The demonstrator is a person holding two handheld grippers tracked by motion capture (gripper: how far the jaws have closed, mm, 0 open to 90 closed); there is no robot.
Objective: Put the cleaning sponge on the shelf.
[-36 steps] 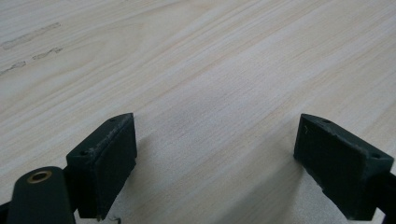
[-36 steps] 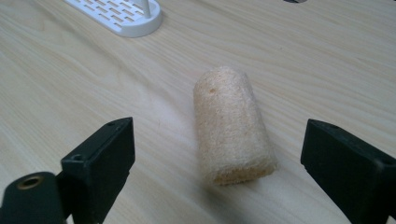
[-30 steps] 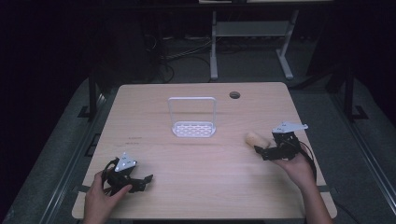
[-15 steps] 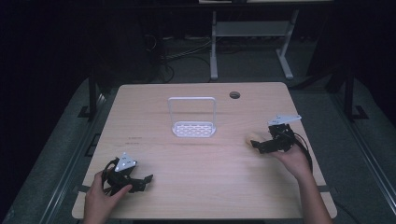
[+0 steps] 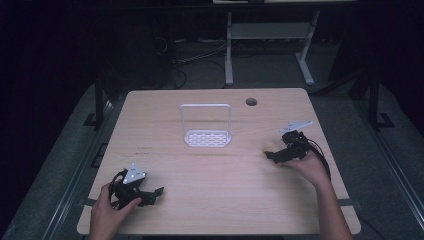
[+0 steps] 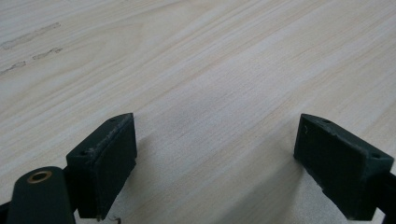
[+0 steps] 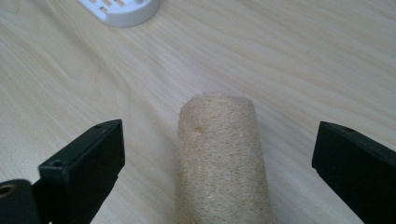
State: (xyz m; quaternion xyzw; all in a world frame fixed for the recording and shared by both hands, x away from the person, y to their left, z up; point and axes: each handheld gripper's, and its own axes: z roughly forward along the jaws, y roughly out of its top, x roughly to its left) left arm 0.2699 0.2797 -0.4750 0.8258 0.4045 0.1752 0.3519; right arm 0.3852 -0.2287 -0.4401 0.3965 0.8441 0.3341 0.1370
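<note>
My left gripper [image 5: 152, 192] rests nearest to me, well away from the white rack [image 5: 206, 138], its jaws wide over bare table [image 5: 210, 200]; my right gripper [image 7: 219, 168], right of the rack, has its jaws wide on both sides of the beige sponge roll [image 7: 219, 154], not touching it; I judge that closing off-centre could make the roll slip or roll away; since half a second ago this gripper has come lower around the roll.

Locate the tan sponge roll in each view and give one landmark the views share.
High view: sponge roll right of centre, at the right gripper tips.
Left gripper view: not in it.
Right gripper view: sponge roll bottom centre, between the open jaws.
Shared landmark: white rack.
</note>
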